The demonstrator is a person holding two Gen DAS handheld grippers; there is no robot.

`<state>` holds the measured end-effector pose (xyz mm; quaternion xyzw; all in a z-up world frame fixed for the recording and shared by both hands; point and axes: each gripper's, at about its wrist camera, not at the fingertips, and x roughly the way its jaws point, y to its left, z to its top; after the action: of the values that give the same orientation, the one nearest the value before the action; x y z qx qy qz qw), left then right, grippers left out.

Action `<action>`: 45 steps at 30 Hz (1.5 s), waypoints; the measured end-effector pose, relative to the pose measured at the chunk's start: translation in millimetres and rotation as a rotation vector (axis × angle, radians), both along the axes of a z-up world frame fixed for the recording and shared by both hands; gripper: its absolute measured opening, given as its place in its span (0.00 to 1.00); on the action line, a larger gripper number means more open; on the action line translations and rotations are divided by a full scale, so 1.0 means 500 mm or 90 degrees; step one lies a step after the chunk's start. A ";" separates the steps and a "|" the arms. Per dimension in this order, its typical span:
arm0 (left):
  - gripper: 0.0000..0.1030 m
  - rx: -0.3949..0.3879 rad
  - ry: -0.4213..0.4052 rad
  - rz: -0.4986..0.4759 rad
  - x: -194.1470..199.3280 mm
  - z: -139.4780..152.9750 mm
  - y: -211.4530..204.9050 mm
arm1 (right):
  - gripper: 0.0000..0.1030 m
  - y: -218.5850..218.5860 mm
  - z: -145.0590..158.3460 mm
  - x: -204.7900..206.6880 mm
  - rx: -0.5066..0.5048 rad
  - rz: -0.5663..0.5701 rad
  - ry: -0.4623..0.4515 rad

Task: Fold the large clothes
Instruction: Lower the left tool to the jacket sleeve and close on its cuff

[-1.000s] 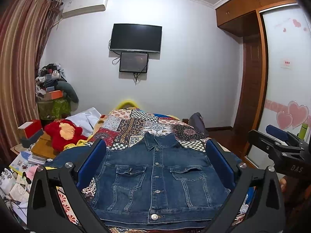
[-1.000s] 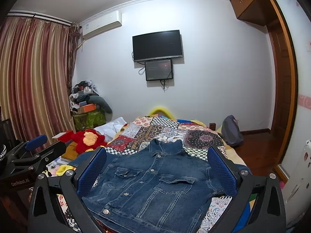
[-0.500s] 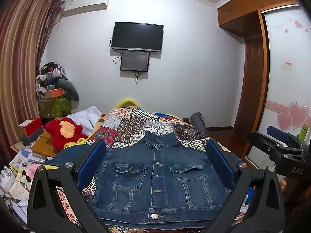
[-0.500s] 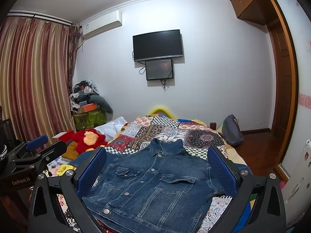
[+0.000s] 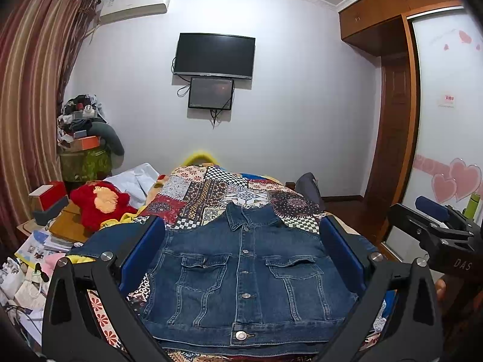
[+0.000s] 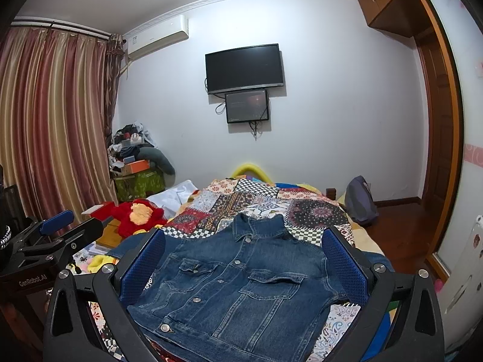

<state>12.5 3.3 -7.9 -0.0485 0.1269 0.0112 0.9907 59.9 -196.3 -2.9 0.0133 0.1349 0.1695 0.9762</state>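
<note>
Both claws were wide apart and holding nothing when you paused: your left claw (image 5: 241,256) and right claw (image 6: 243,259) each hung above the near end of the bed (image 5: 211,187), pads spread past the jacket's sides. That denim jacket (image 5: 244,274) lay flat and buttoned right under and ahead of them on the patchwork quilt (image 6: 250,199), collar pointing away from you. Off to the left of your left claw sat a red plush (image 5: 99,202). Straight ahead on the far wall hung a TV (image 6: 244,68).
</note>
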 end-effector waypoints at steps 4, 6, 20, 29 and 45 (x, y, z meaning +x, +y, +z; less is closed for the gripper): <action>1.00 0.001 0.001 0.000 0.000 0.000 0.002 | 1.00 0.000 0.000 -0.001 0.001 0.000 0.000; 1.00 0.000 0.000 -0.001 0.000 0.000 0.002 | 1.00 0.000 0.000 0.000 0.000 0.000 -0.001; 1.00 0.000 0.002 0.002 0.007 -0.001 0.008 | 1.00 0.005 -0.016 0.005 -0.006 -0.003 0.011; 1.00 -0.020 0.019 0.027 0.058 -0.024 0.054 | 1.00 0.034 -0.033 0.059 -0.034 -0.012 0.051; 1.00 -0.015 0.129 0.133 0.260 -0.127 0.275 | 1.00 0.129 -0.114 0.293 -0.120 -0.014 0.159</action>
<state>142.5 141.0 -71.2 -0.0719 0.2204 0.1177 0.9656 206.3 -131.7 -59.8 -0.0561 0.2704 0.1422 0.9505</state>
